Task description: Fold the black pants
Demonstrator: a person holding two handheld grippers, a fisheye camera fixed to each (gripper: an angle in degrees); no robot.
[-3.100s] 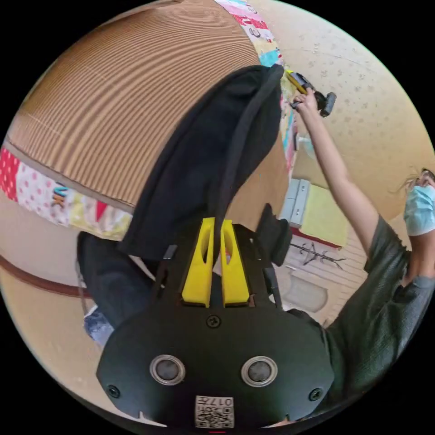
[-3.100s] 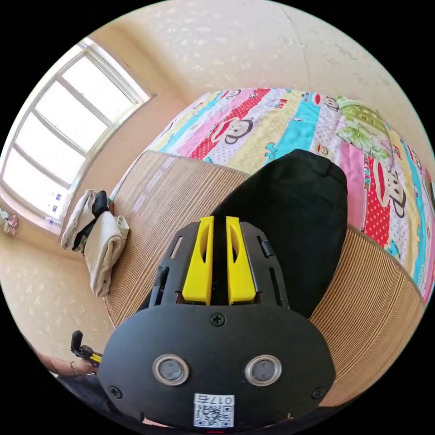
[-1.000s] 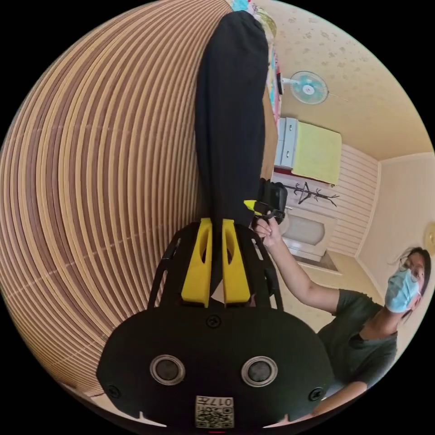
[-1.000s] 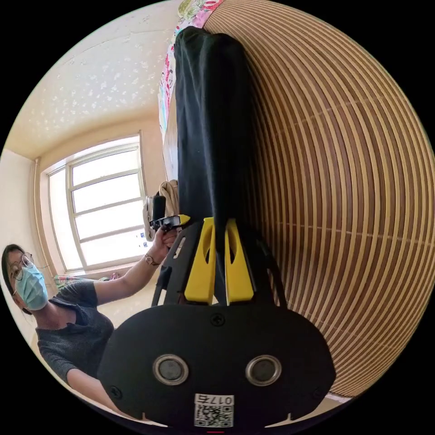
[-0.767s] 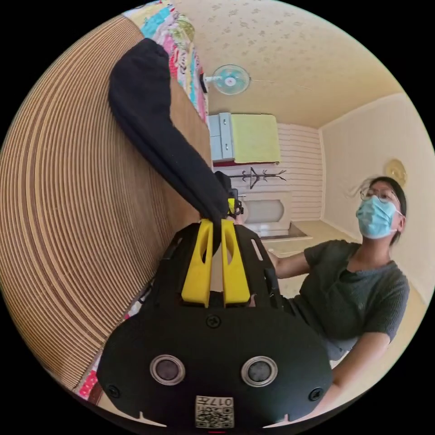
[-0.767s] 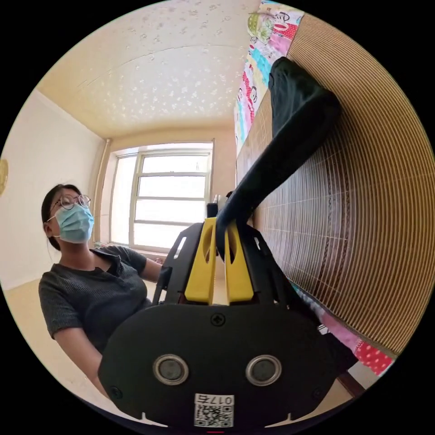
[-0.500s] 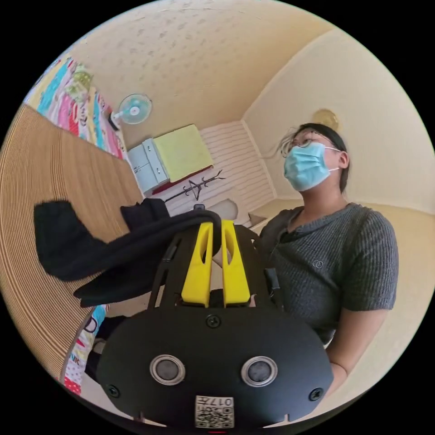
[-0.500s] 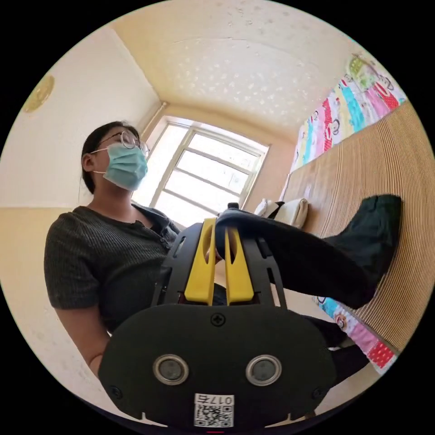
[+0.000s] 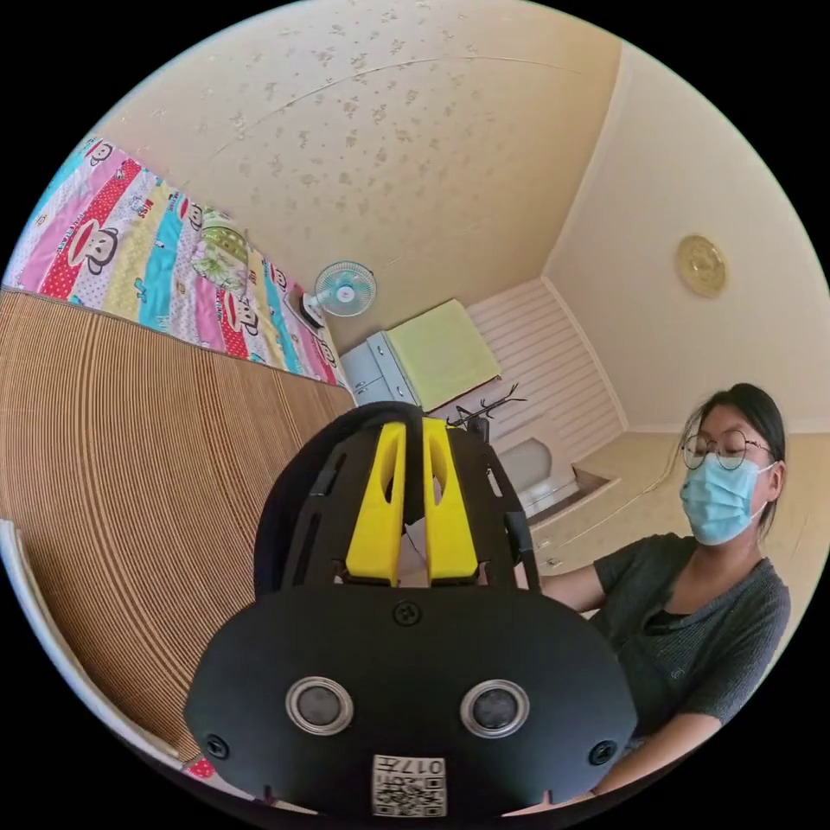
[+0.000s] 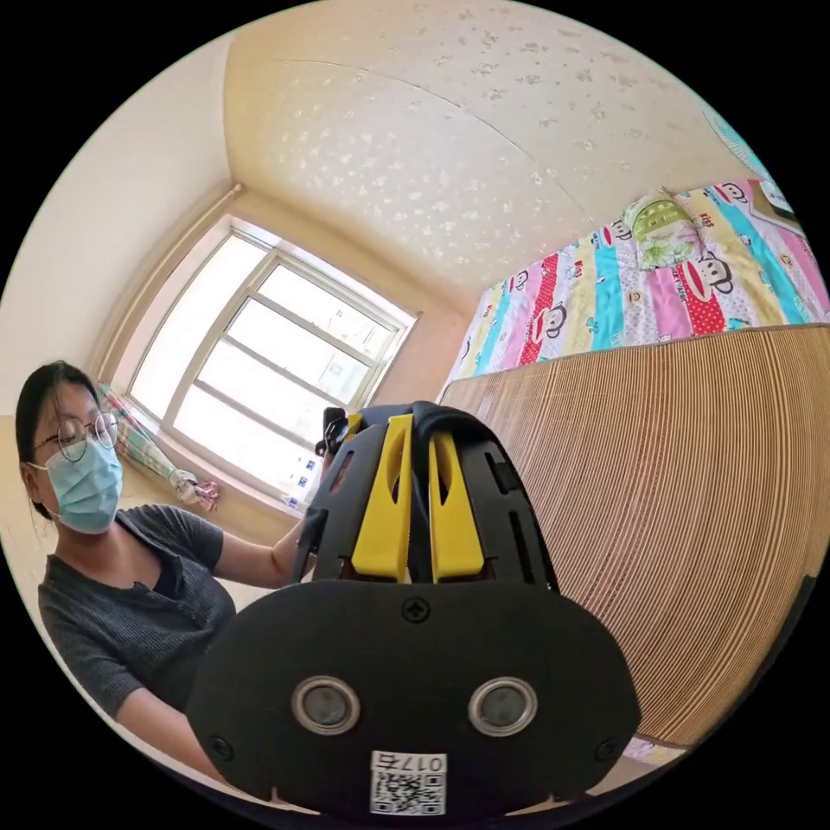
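over bamboo mat [image 9: 130, 432], both grippers' fingers [image 9: 380, 501] [image 10: 385, 501] pinch black pants [image 9: 277, 510], drooping matward.

Home bedroom: bed under ribbed woven bamboo mat [image 9: 130, 450], colourful striped cartoon-monkey quilt [image 10: 640, 285], large white-framed window [image 10: 259, 363], wall-mounted pale blue fan [image 9: 344, 290], coat rack [image 9: 488, 406].

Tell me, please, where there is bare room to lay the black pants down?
The ribbed bamboo mat lies bare between the colourful patchwork quilt and its near edge. It is crowded at each tool, left and right, where the black pants bunch.
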